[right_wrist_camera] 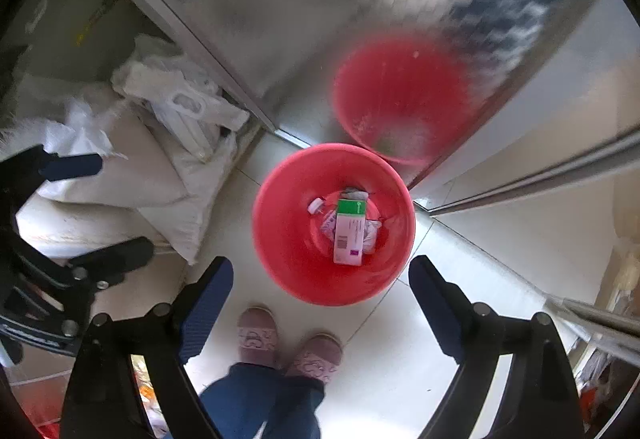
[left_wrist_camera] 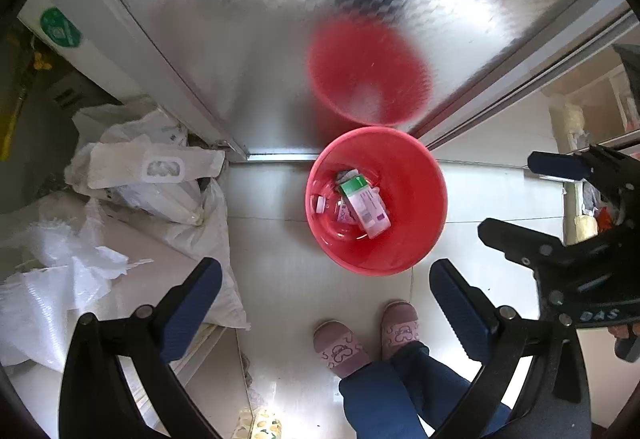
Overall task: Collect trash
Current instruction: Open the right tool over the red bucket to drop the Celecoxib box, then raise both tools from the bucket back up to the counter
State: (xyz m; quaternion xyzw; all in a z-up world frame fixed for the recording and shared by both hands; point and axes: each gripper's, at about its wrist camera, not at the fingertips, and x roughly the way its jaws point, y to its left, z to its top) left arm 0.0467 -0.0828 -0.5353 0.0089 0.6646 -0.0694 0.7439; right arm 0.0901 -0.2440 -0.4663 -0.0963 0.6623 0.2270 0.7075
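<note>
**Both grippers wide over the bin**

On the left, white sacks slump against the metal door. My left gripper points down at the floor, jaws spread, nothing between them. Just past it stands the red bin, touching the door's foot. Inside lies the trash: a box with a green end, on top of crumpled wrappers, and a small white cap beside them. My right gripper hangs over the bin's near rim, released and empty.

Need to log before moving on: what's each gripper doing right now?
Left gripper: open, holding nothing.
Right gripper: open, holding nothing, above the red bin.
</note>
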